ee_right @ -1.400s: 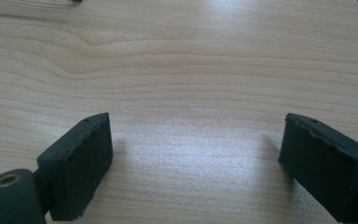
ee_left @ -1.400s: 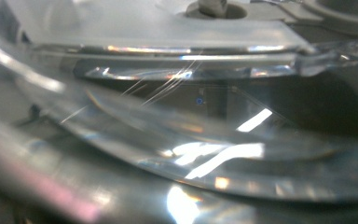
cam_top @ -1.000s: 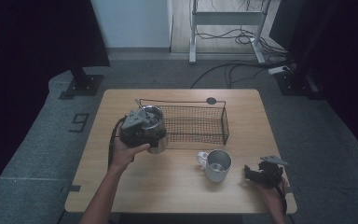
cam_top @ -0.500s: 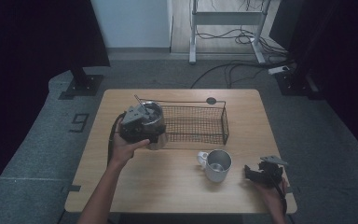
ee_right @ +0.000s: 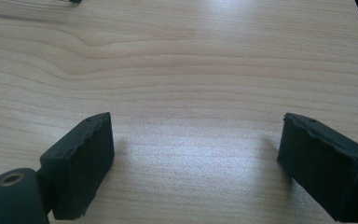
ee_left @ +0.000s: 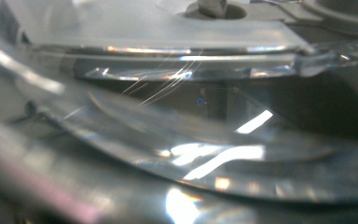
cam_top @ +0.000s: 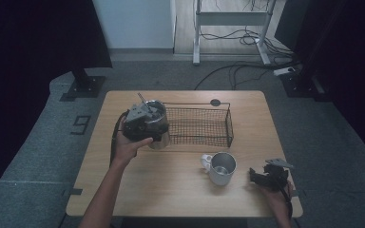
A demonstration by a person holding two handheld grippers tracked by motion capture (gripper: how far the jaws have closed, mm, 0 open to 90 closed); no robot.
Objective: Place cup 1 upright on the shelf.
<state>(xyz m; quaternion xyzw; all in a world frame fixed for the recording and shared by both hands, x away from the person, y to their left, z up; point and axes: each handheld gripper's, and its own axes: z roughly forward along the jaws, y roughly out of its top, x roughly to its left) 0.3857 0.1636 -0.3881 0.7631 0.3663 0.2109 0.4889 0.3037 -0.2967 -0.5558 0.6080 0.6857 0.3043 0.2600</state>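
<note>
1. Clearly, the left gripper [cam_top: 140, 124] is up against a metal cup [cam_top: 158, 124] at the left end of the wire basket [cam_top: 197, 126]; the high view shows the person's left hand [cam_top: 129, 146] behind it and the cup raised at the basket's left rim; the left gripper view gives blurred shiny metal pressed close to the lens, so whether the jaws are actually closed on the cup I cannot tell.
2. The right gripper [ee_right: 193, 163] rests low near the table's front right corner, well apart from the basket; its jaws stand wide apart with bare wood of the table [ee_right: 214, 70] between them, holding nothing; in the high view the right gripper [cam_top: 268, 176] sits just right of a second mug.
3. That steel mug [cam_top: 221, 167] stands upright on the table in front of the basket's right half, its handle pointing left, touching nothing.
4. Handling, as a judgement: both vessels look like thin polished steel; rigid, light when empty, not fragile, but slick, so flat jaws could slide on the curved wall; the rim or the wall just under it looks the surest hold, one jaw inside and one outside; the handle is the alternative.
5. The basket is stiff open mesh; a cup lowered into it may catch its base on the rim wire.
</note>
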